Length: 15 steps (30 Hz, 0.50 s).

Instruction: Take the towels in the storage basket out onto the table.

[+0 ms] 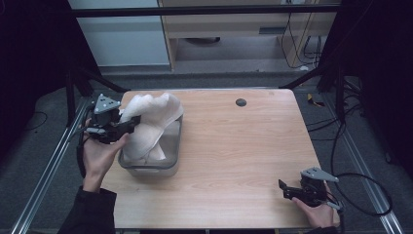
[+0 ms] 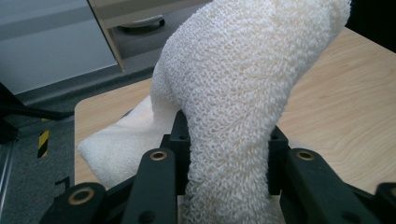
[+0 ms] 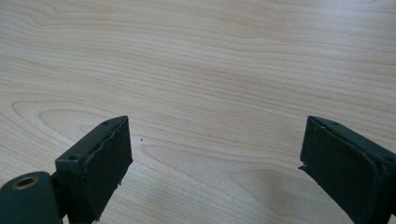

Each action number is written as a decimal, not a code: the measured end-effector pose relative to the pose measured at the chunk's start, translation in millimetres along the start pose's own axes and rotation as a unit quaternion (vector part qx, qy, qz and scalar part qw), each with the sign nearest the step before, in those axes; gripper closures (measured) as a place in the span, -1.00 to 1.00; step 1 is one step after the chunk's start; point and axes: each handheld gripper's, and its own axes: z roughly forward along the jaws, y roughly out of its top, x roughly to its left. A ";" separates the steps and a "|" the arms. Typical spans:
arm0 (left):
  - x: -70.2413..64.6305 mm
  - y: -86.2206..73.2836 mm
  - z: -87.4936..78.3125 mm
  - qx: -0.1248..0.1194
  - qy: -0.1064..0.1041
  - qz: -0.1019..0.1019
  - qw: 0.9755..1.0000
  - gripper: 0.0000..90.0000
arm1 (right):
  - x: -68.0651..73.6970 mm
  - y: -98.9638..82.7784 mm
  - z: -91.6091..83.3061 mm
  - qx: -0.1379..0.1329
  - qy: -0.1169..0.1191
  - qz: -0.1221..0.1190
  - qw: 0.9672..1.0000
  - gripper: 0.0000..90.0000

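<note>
One container stands on the wooden table (image 1: 234, 161): a clear plastic bin (image 1: 173, 158) near the table's left edge in the high view. A white terry towel (image 1: 148, 122) is partly inside it, its lower end hanging down into the bin while its upper part is lifted above the rim and bulges over the bin's far side. Whether anything else lies in the bin cannot be told, as the towel covers most of its inside.

The left gripper (image 1: 127, 122) sits at the bin's left side, its jaws clamped on a thick fold of the towel; in the left gripper view the towel (image 2: 233, 93) rises between the two black jaws and arches over them.

The right gripper (image 1: 283, 189) rests low near the table's near right corner, well apart from the bin. Its jaws stand wide apart over bare wood (image 3: 210, 70), holding nothing.
</note>
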 end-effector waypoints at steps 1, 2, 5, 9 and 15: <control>-2.3 1.7 -0.8 -0.001 -0.004 0.002 1.000 0.47 | 0.0 0.0 0.0 0.000 0.000 0.000 1.000 -0.80; -3.4 2.6 -1.3 -0.001 -0.006 0.003 1.000 0.47 | 0.0 0.0 0.1 0.000 0.000 -0.001 1.000 -0.80; -7.5 6.3 -3.7 -0.004 -0.014 0.007 1.000 0.47 | 0.0 0.0 0.0 0.000 0.000 0.000 1.000 -0.80; -16.9 12.6 -9.7 -0.009 -0.023 0.018 1.000 0.47 | 0.2 0.0 -0.1 0.000 0.000 0.000 1.000 -0.80; -26.2 20.3 -12.6 -0.014 -0.043 0.026 0.999 0.47 | 0.2 0.0 0.0 0.000 0.000 0.001 1.000 -0.80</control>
